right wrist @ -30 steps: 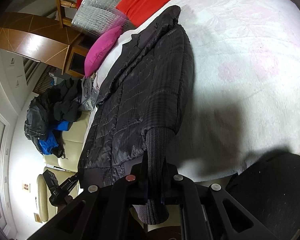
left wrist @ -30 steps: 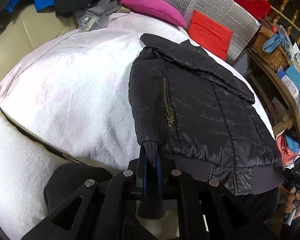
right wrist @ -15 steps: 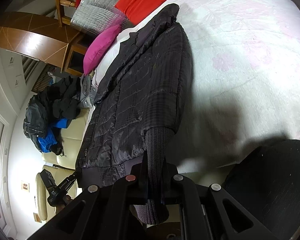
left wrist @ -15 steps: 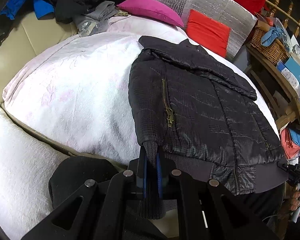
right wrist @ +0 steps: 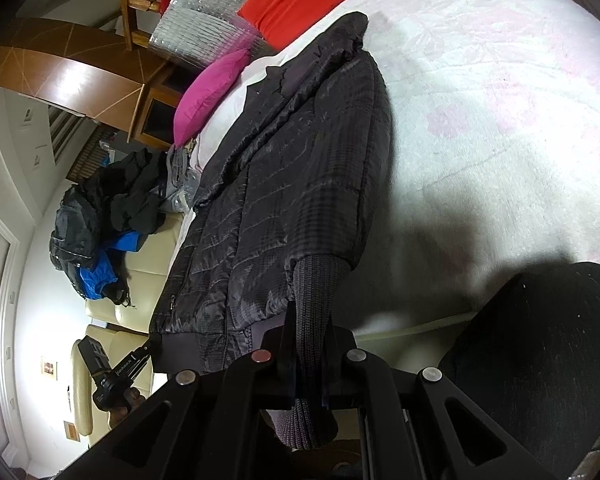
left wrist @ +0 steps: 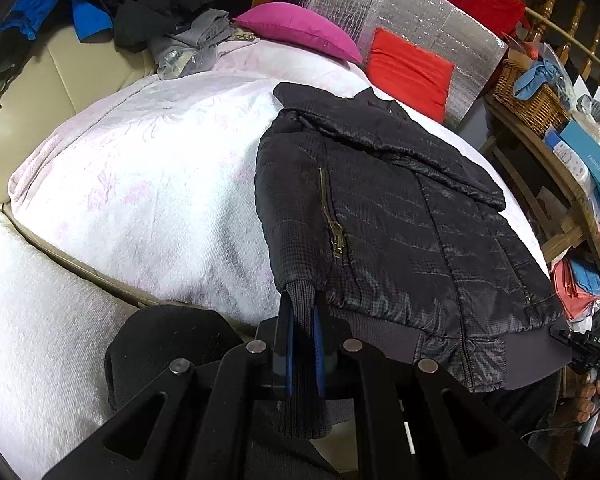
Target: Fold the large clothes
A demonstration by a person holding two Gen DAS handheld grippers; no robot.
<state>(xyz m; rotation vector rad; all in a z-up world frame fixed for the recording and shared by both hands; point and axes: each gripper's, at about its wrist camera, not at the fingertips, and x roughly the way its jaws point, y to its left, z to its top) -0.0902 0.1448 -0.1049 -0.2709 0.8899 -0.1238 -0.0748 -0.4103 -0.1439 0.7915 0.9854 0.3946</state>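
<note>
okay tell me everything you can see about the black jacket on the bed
The black quilted jacket, shiny and puffy with a faint check pattern, lies spread flat on the pale pink-patterned bedspread, collar towards the pillows. It has a brass pocket zip, a plain dark hem band and ribbed knit cuffs. The left gripper is shut on one cuff; the right gripper is shut on the other. The hem overhangs the bed's near edge.

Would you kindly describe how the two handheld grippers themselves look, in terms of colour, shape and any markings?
Both are matte black with angular linkage arms pinned by round silver rivets. The left gripper has two flat blue pads on its fingers. The right gripper has dark fingers; one of its rivets looks reddish. Seen from the right wrist view, the left gripper carries small white lettering, too small to read. No sleeve shows.
</note>
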